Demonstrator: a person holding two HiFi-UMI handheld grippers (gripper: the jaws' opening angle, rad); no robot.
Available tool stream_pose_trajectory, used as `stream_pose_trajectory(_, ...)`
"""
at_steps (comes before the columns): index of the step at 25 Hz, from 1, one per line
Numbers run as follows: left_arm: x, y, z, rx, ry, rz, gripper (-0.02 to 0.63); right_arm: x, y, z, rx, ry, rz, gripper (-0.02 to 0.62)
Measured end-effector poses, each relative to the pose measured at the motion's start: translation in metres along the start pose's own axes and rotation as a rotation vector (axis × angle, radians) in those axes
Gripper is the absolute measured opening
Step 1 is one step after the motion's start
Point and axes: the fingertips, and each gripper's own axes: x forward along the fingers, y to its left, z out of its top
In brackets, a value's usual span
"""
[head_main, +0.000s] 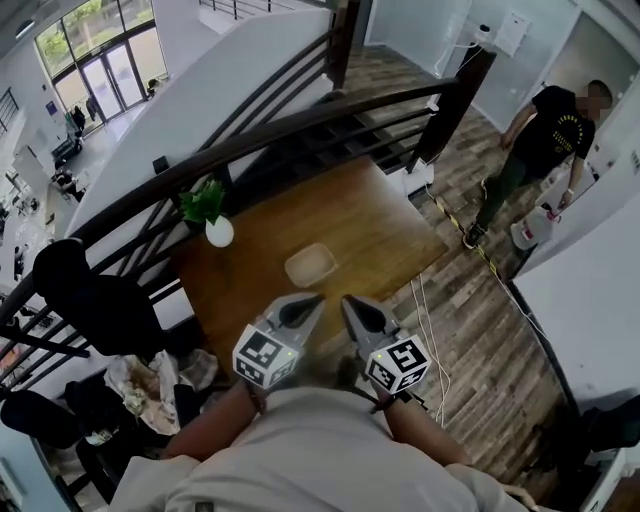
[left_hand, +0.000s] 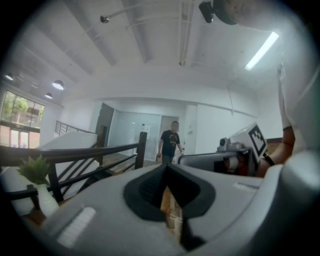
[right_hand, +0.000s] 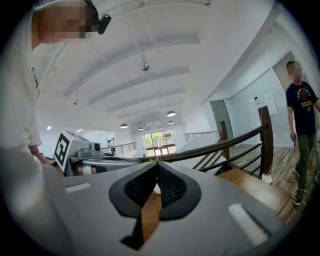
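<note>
Head view: we hold left gripper (head_main: 303, 302) and right gripper (head_main: 353, 303) side by side over near edge of table (head_main: 400, 240), 2 tips aimed at pale bowl (head_main: 310, 264) mid-table, near but apart; looks like ready pose.

Left gripper view: jaws pressed together, nothing pinched; bowl hidden behind jaw body; plant (left_hand: 35, 170) at left.

Right gripper view: jaws likewise closed, empty; bowl hidden again.

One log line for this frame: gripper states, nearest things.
left gripper: shut, empty | right gripper: shut, empty | side by side at wooden table near edge | nearest: beige bowl, untouched | potted plant beyond
</note>
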Motion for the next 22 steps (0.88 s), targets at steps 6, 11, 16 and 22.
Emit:
stream_pose_trajectory(6, 0.039, 0.016, 0.006, 0.011, 0.001, 0.065, 0.003, 0.019, -0.042, 0.012, 0.008, -0.004, 0.071, 0.008)
stream_pose_trajectory(11, 0.084, 0.020, 0.016, 0.010, -0.009, 0.115, 0.003, 0.014, -0.088, 0.026, -0.004, -0.005, 0.116, 0.007)
stream_pose_trajectory(16, 0.122, 0.013, 0.017, 0.003, -0.015, 0.172, 0.003, 0.005, -0.132, 0.034, -0.008, 0.000, 0.162, 0.008)
stream_pose_trajectory(22, 0.145, 0.014, 0.005, -0.035, -0.008, 0.287, 0.003, 0.004, -0.155, 0.027, -0.013, 0.031, 0.283, 0.007)
